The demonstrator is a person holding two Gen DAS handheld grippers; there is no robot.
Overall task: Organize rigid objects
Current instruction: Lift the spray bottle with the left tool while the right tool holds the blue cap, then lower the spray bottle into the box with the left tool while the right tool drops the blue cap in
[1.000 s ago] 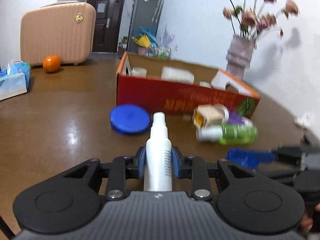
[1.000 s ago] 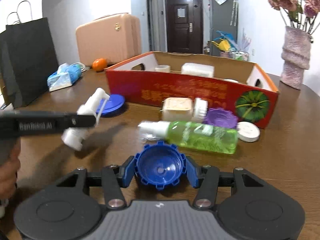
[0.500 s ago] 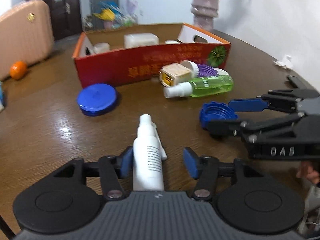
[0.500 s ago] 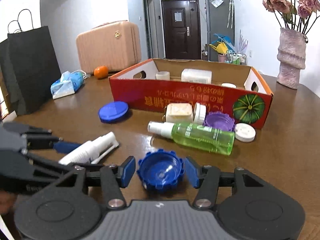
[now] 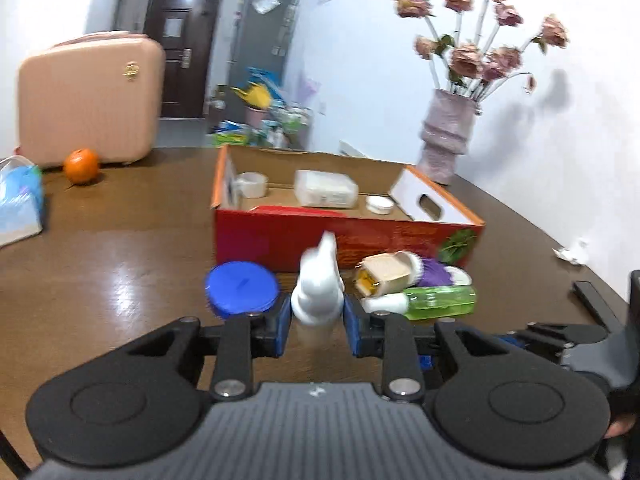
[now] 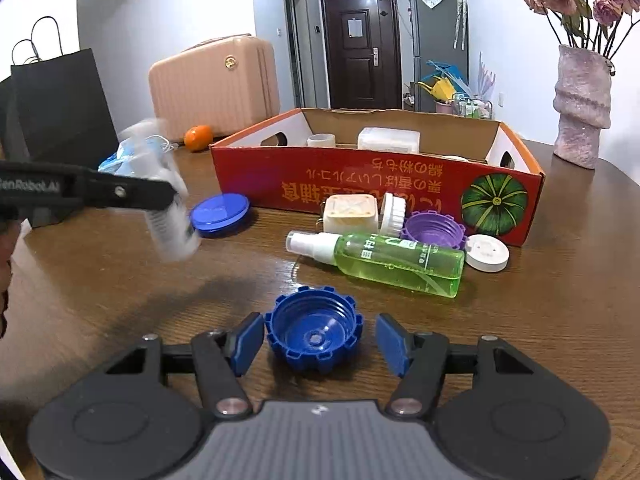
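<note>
My left gripper (image 5: 316,318) is shut on a white spray bottle (image 5: 319,288) and holds it upright above the table; it shows blurred in the right wrist view (image 6: 168,208). My right gripper (image 6: 320,340) is open around a blue ridged cap (image 6: 314,334) that lies open side up on the table. A red cardboard box (image 6: 360,184) stands behind, holding a tape roll (image 6: 321,141), a white container (image 6: 389,139) and a small lid. In front of the box lie a green spray bottle (image 6: 384,258), a beige square box (image 6: 352,212), a purple cap (image 6: 434,230) and white lids.
A flat blue lid (image 6: 220,214) lies left of the box. A pink suitcase (image 6: 214,84), an orange (image 6: 198,136), a tissue pack (image 5: 18,200) and a black bag (image 6: 60,104) sit at the left. A vase of flowers (image 6: 582,108) stands at the right.
My left gripper has closed on the white spray bottle and lifted it from lying on the table. My right gripper has opened wider around the blue cap, which rests on the table.
</note>
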